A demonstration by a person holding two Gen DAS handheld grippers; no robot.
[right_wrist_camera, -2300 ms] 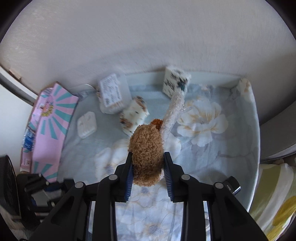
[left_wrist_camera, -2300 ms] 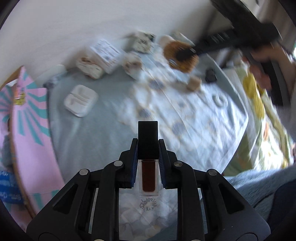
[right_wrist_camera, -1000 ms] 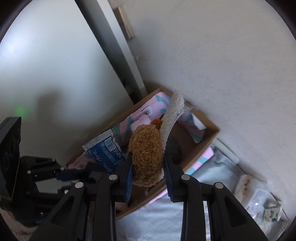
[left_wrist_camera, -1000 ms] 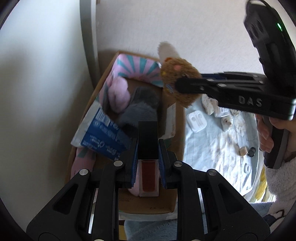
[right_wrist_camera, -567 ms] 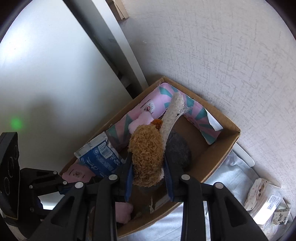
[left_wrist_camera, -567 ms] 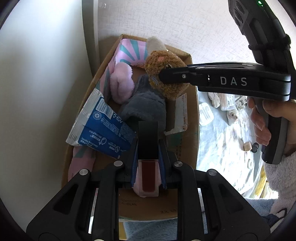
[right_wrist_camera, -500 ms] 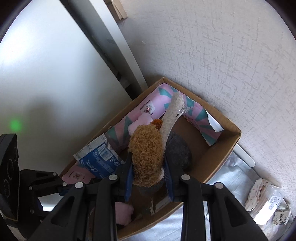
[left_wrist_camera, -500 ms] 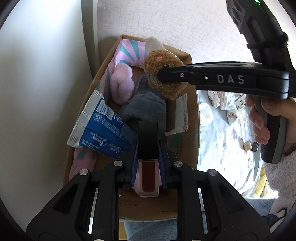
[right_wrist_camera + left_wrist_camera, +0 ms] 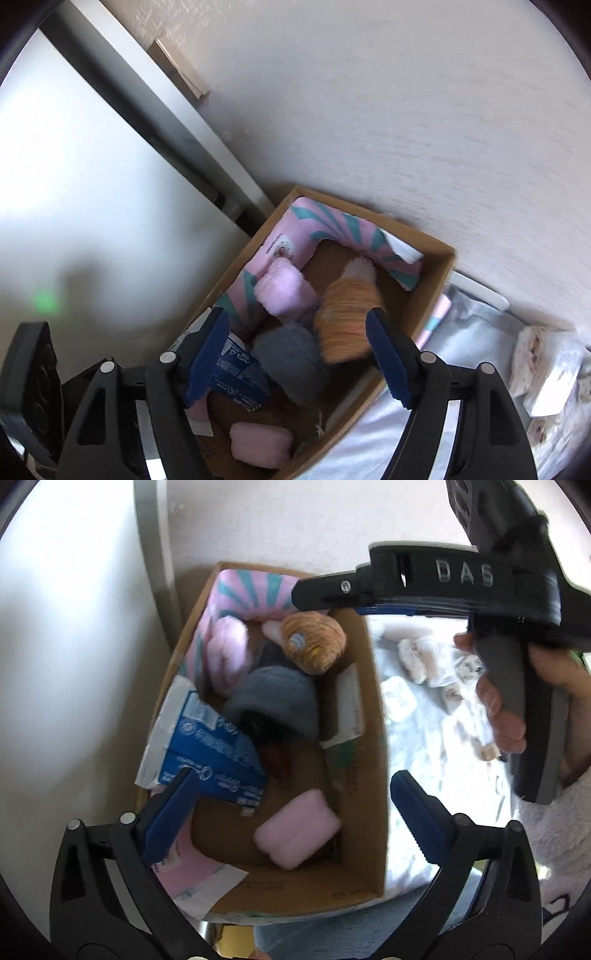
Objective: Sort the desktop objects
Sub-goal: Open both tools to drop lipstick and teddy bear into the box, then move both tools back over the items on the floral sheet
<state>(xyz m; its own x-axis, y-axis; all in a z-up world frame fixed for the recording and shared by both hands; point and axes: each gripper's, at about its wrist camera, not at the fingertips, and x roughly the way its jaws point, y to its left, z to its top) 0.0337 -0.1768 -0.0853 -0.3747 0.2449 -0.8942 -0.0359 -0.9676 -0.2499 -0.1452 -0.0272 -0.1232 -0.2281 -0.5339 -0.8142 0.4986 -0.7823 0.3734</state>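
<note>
A cardboard box (image 9: 369,760) stands at the table's left end against the wall; it also shows in the right wrist view (image 9: 439,269). The brown plush toy (image 9: 314,642) lies loose inside it, blurred in the right wrist view (image 9: 347,325). A dark red lip-gloss tube (image 9: 275,755) lies blurred under a grey plush (image 9: 277,701). My left gripper (image 9: 295,808) is open and empty above the box's near end. My right gripper (image 9: 299,350) is open and empty above the box; its body (image 9: 424,583) crosses the left wrist view.
The box also holds a pink and teal packet (image 9: 251,594), a blue packet (image 9: 210,749), pink plush pieces (image 9: 299,827) and a white card (image 9: 347,705). On the floral cloth (image 9: 424,760) to the right lie a white case (image 9: 399,698) and several wrapped snacks (image 9: 413,657).
Both grippers have opened. The brown plush has dropped from the right gripper into the box, and the lip-gloss tube has dropped from the left gripper into the box.
</note>
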